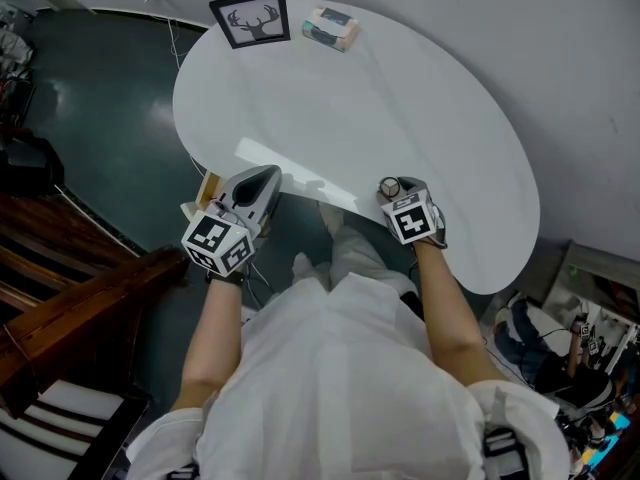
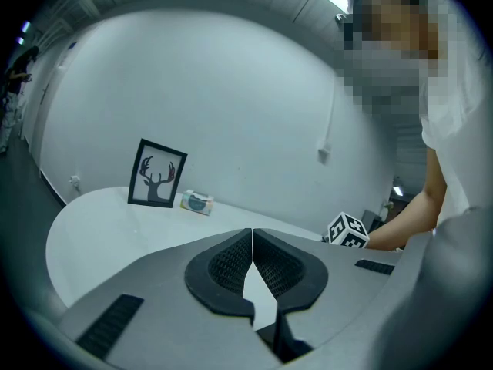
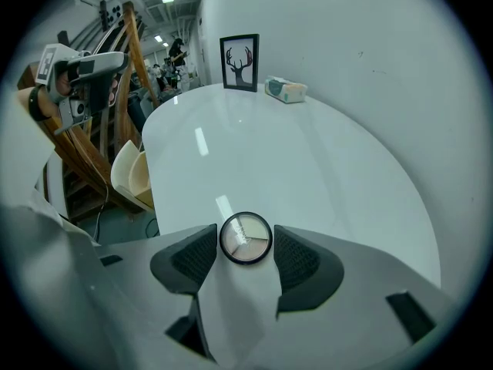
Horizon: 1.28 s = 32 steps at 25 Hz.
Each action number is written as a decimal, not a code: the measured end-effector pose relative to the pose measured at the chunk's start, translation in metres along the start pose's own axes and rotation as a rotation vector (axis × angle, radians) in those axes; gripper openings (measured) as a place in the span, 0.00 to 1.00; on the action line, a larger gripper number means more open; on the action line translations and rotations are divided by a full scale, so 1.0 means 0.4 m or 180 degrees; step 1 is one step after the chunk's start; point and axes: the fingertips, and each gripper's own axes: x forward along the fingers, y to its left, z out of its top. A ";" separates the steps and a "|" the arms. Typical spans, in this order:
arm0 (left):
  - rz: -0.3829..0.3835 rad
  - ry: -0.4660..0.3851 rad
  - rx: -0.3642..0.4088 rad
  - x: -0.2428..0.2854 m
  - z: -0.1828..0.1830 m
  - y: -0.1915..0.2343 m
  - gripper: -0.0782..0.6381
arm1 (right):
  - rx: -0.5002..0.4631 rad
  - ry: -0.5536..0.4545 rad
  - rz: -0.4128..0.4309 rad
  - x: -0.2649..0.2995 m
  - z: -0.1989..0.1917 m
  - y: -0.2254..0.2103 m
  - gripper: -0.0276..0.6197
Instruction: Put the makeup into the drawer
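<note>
Forearms [image 1: 450, 308] reach the desk's [image 1: 350, 108] near edge: right gripper [image 1: 398, 190], jaws spread, straddles the makeup compact [image 3: 246, 238] lying there, apparently lining up a grab; left gripper [image 1: 265, 178] waits closed, empty.

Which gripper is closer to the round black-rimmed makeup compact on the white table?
Right. The right gripper has its open fingers either side of the round black-rimmed makeup compact. The left gripper, fingers shut, is beyond the white table's near-left edge.

No lettering is legible: the small box [image 1: 331, 27] bears a blurred label (a teal patch, no more), the framed picture [image 1: 252, 18] only antlers.
</note>
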 end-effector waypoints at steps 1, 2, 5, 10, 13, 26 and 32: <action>0.0002 0.0002 -0.0003 0.000 -0.001 0.001 0.13 | -0.0011 0.0015 0.0000 0.004 0.001 0.000 0.37; 0.0004 0.0004 -0.0006 -0.001 -0.002 0.003 0.13 | -0.0024 0.0029 -0.0004 0.008 0.002 -0.001 0.37; 0.0021 -0.0002 -0.0011 -0.002 -0.001 0.008 0.13 | -0.0063 0.0064 -0.0018 0.018 0.006 -0.005 0.37; 0.0048 -0.0026 -0.0022 -0.006 0.002 0.014 0.13 | -0.0061 0.0096 0.0000 0.019 0.005 -0.007 0.37; 0.0073 -0.0042 -0.0030 -0.010 0.004 0.020 0.13 | -0.0071 0.0079 0.0007 0.021 0.011 -0.008 0.37; 0.0316 -0.0143 -0.0087 -0.074 0.007 0.061 0.13 | -0.0293 0.0064 0.0066 0.034 0.096 0.010 0.37; 0.0558 -0.0221 -0.0149 -0.144 0.002 0.095 0.13 | -0.0543 0.0000 0.0161 0.054 0.181 0.053 0.37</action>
